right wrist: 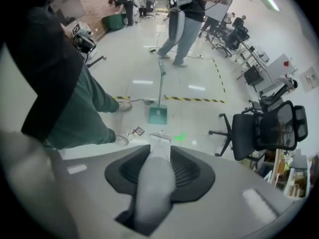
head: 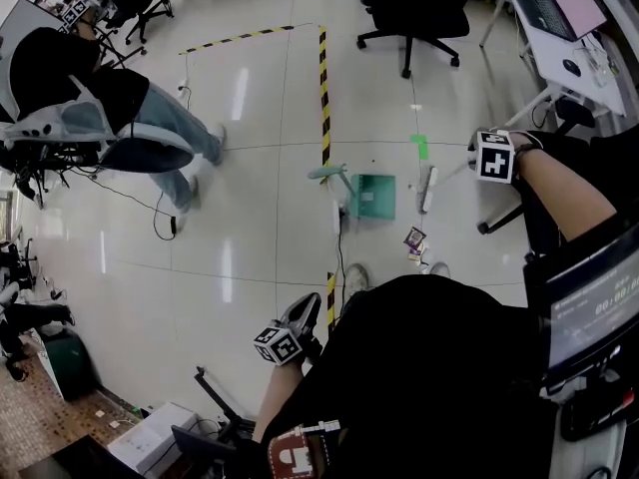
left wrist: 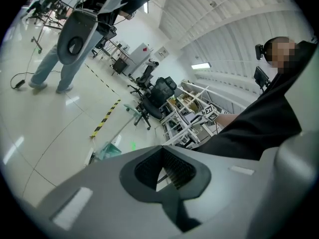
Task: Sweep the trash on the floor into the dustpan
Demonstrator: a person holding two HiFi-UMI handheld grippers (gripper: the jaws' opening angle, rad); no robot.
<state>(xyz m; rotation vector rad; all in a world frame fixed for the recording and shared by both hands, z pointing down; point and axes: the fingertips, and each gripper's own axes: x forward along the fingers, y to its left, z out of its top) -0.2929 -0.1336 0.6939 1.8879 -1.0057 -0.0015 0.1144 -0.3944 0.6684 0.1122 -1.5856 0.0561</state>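
Holds a grey round broom handle (right wrist: 152, 183) in the right gripper (right wrist: 160, 151), pads (right wrist: 189, 171) pressed on both sides of it, pointing steeply down at the glossy white tiled floor (head: 250, 238). Carries the left gripper (left wrist: 162, 152) low beside the body, jaws together, nothing between them.

Shows the trash, a small cluster of crumpled printed wrappers (head: 415, 239), loose on the tiles near a pale shoe (head: 439, 269), apart from the green plastic long-handled dustpan (head: 376, 196) and closer to the person than it. Shows the pale flat broom head (head: 427, 188) just beside the dustpan's right edge in the head view, beyond the wrappers rather than behind them.

Judging from that layout, risks a stroke in the wrong direction: without first bringing the bristles round to the near side of the wrappers, drags them toward the feet and away from the pan. Cannot make out the pan's open side from here, so may shove wrappers against a closed wall. Has no brace on the pan with the left gripper empty; may slide or tip it on slick tiles under a firm push. Grips the handle well above the head, so may let it twist between the pads and skate over such light scraps. Could also snag the thin black cable (head: 338, 252) beside the pan, or scatter pieces past the black-and-yellow striped tape (head: 323, 88).
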